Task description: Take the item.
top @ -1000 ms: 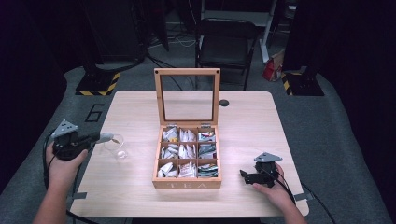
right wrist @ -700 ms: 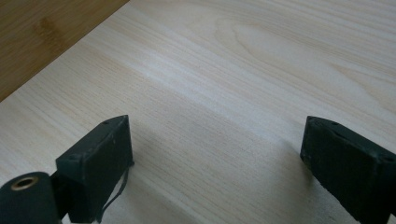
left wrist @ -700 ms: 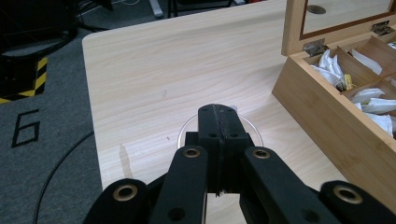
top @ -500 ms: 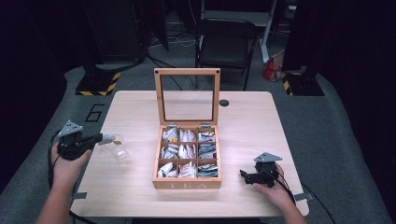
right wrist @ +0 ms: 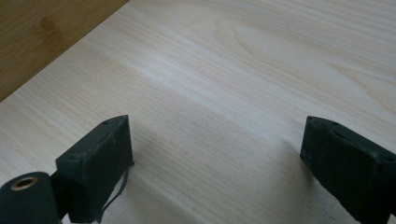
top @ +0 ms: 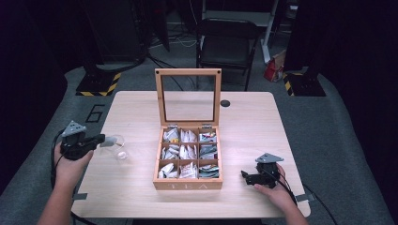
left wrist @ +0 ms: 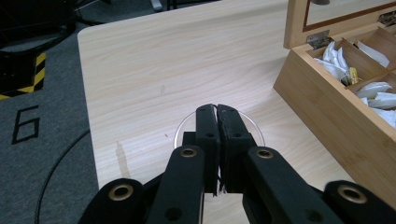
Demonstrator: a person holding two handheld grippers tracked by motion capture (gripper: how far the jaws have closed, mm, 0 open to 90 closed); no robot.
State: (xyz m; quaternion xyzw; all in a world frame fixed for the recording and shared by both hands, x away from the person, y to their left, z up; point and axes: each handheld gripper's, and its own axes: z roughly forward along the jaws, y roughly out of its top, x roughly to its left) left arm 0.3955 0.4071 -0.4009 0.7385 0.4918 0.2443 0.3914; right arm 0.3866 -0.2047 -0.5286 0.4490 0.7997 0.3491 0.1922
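Two grippers: left gripper (left wrist: 217, 116) pinched on glass (top: 116, 146) rim; right gripper (right wrist: 215, 163) apart beside tea box (top: 187, 183).

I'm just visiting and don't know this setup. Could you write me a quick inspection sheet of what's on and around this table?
Surface: light wooden table, bare wood.
Job's things: open wooden tea box with glass lid up, sachets in nine compartments; clear glass cup left of it.
Clutter: small black disc.
Grippers: left gripper shut on the cup's rim; right gripper open, near the table.
Cables: black cable by the left hand.
Surroundings: black folding chair, grey floor marked 6.
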